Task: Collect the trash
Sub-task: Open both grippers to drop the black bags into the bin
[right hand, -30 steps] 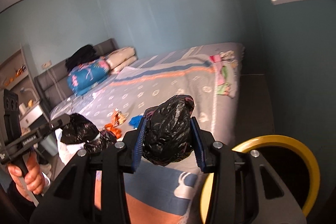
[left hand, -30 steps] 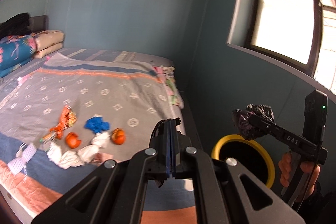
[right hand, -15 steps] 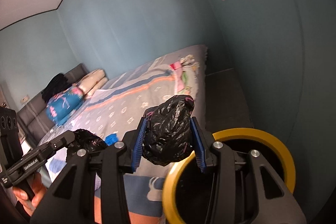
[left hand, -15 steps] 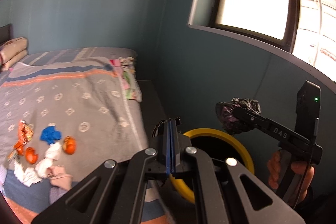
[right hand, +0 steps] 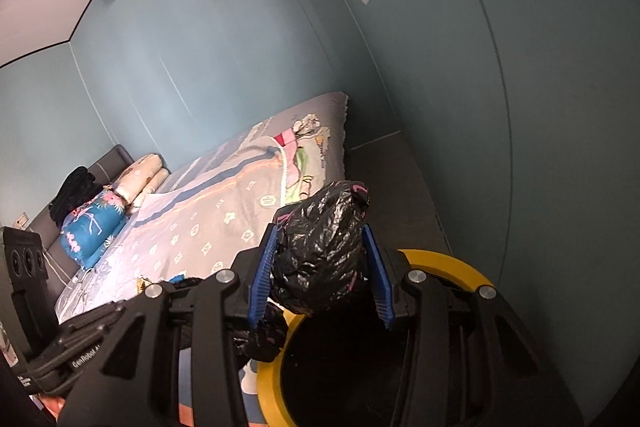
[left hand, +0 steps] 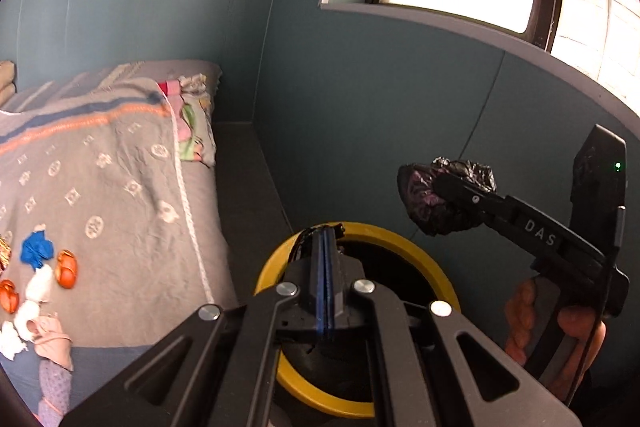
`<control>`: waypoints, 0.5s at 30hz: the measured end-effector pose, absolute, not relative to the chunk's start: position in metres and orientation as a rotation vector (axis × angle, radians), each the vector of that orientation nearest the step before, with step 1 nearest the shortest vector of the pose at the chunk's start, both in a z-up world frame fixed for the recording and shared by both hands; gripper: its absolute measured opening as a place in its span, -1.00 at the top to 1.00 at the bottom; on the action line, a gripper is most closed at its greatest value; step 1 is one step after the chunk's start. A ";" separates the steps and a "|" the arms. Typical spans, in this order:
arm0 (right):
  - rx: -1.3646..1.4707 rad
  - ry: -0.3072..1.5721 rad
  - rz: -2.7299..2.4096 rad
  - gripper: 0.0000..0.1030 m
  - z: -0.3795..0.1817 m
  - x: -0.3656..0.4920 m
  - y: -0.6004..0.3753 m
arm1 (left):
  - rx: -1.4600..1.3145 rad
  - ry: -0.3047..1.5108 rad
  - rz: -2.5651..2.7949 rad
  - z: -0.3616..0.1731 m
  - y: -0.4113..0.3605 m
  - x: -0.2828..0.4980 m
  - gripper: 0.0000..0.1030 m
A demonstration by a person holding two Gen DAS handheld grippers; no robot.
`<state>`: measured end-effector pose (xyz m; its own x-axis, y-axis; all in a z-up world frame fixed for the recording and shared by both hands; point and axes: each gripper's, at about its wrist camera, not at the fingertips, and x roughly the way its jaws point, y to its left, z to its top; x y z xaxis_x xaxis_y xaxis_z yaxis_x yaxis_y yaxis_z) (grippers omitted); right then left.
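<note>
Now the right gripper (right hand: 324, 267) is clamped on a crumpled black bag (right hand: 320, 259), held above the yellow rim of the bin (right hand: 472, 273) beside the bed (right hand: 224, 211). From the left camera the same bag (left hand: 440, 199) hangs over the bin (left hand: 436, 275), near its far edge. The left gripper (left hand: 325, 267) has its fingers pressed together on a scrap of black plastic (left hand: 316, 233), also over the bin's mouth. More trash (left hand: 38, 267), orange, blue and white pieces, lies on the bed (left hand: 120, 187), well apart from the bin.
</note>
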<state>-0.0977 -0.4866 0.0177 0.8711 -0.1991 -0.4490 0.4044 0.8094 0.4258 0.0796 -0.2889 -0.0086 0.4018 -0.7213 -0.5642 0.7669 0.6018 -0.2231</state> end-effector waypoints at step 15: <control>0.568 0.392 -0.367 -0.14 0.015 -0.100 -0.491 | 0.064 0.677 -0.926 -0.022 -0.286 0.079 0.28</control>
<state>-0.0997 -0.4909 0.0145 0.8630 -0.2245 -0.4527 0.4363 0.7828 0.4436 0.0786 -0.2860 -0.0218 0.4113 -0.7159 -0.5642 0.7548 0.6145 -0.2295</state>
